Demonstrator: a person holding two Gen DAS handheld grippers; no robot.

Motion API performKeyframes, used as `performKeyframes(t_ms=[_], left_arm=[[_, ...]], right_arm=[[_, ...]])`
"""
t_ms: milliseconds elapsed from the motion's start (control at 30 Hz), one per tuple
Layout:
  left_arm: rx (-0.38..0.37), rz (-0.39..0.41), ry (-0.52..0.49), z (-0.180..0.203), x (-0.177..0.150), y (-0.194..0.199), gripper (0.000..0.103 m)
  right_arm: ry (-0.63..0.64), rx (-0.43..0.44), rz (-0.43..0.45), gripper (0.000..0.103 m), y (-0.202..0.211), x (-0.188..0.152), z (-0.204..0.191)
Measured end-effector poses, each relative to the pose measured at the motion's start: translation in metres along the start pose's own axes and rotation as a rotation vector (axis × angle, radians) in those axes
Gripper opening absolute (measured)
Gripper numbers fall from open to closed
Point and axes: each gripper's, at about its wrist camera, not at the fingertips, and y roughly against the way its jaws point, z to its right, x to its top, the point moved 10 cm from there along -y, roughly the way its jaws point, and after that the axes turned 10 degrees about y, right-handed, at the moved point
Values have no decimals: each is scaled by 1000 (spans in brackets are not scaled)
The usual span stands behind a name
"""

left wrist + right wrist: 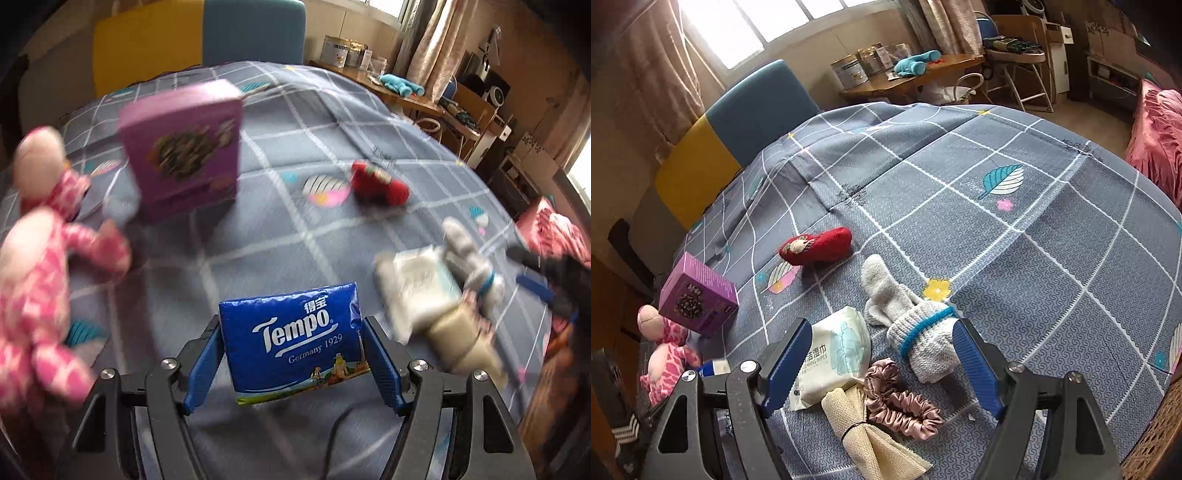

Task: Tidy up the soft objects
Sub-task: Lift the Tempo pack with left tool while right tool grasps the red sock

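Observation:
My left gripper [293, 326] is shut on a blue Tempo tissue pack [295, 347] and holds it above the grey checked bed cover [295, 129]; the surroundings are blurred by motion. A pink plush toy [33, 280] and a purple box [184, 147] lie to its left. My right gripper [882, 328] stands open over a wet wipes pack [834, 354], a grey-white sock with a blue band [923, 332], a pink scrunchie [901, 402] and a tied beige cloth [864, 424]. It touches none of them. A red knitted slipper [816, 245] lies farther back.
A yellow and blue headboard [738, 125] stands behind the bed. A wooden desk [916, 77] with tins and a turquoise toy is beyond the bed, with a chair [1015, 55] beside it. A pink blanket [1156, 136] lies at the right edge.

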Motion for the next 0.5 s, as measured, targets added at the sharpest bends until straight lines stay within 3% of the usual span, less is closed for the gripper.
performKeyframes(t_ms=[233,500], left_arm=[[22,-29,7,-45,-65,17,73],[-23,-18,43,-50,-73,16,73]], right_arm=[[161,45,-34,80,-7,3,-42],[472,-31,-61,80,-58,48,-89]])
